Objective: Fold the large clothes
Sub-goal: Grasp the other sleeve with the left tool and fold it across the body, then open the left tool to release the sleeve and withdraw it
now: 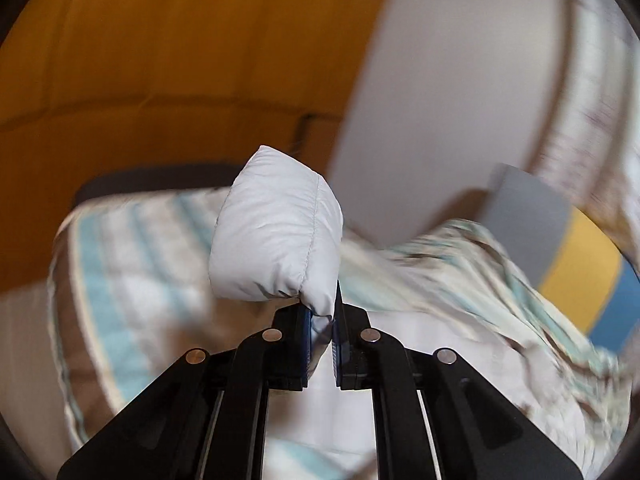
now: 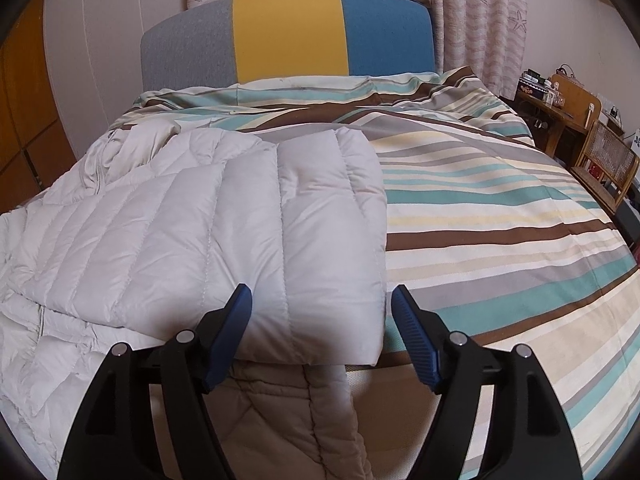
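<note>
Striped bedspread [image 2: 500, 208] under white padded jacket [image 2: 240, 220], tricolour headboard [image 2: 288, 36] behind.

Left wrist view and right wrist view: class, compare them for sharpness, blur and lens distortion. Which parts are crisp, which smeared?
Left wrist view: the left gripper and the pinched white jacket are crisp, while the striped bedding behind streaks with motion blur. Right wrist view: sharp throughout, evenly lit; the fisheye bows the headboard and darkens the corners.
</note>
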The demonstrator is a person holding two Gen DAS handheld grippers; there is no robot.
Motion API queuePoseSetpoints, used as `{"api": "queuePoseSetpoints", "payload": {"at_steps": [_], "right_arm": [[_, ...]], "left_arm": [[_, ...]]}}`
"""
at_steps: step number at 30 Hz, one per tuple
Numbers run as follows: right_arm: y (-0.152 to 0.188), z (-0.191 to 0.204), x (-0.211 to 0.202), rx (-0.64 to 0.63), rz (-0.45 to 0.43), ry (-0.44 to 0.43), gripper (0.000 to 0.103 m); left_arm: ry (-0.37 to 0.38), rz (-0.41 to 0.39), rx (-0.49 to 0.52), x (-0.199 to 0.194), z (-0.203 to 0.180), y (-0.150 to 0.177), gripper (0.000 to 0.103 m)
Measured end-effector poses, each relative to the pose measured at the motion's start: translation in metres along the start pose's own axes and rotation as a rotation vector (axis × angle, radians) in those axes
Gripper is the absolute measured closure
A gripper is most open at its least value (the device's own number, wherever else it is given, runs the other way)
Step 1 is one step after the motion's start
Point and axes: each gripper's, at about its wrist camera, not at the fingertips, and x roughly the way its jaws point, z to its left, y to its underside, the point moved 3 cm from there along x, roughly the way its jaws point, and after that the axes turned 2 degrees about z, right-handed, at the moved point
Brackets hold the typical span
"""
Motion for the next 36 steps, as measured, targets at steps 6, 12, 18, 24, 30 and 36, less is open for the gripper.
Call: {"api": "queuePoseSetpoints", "payload": {"at_steps": [6,12,18,24,30,36], "right_arm": [[0.0,-0.002,0.0,0.018,0.002,-0.019,0.031],[0.0,-0.005,0.001,0.041,0.003,-0.035,0.029],[0.0,-0.009,0.002,0.07,0.004,-0.055,0.028],[0.001,-0.014,0.002,0.101,0.008,-0.075,0.027],[-0.001,-0.015,-0.004,0.114,-0.009,-0.076,0.027],[-0.023,-0.002,-0.04,0.078,-0.099,-0.118,0.034]], "left_arm": [[0.193,-0.015,0.225,-0.03,-0.116,0.029,0.095],[0.335,0.048,0.377,-0.043,-0.202,0.088,0.095],[0.434,0.145,0.547,-0.046,-0.272,0.158,0.095],[0.496,0.264,0.689,-0.04,-0.314,0.227,0.093],[0.62,0.308,0.692,-0.058,-0.303,0.232,0.02],[0.587,0.243,0.591,-0.04,-0.255,0.171,0.02]]}}
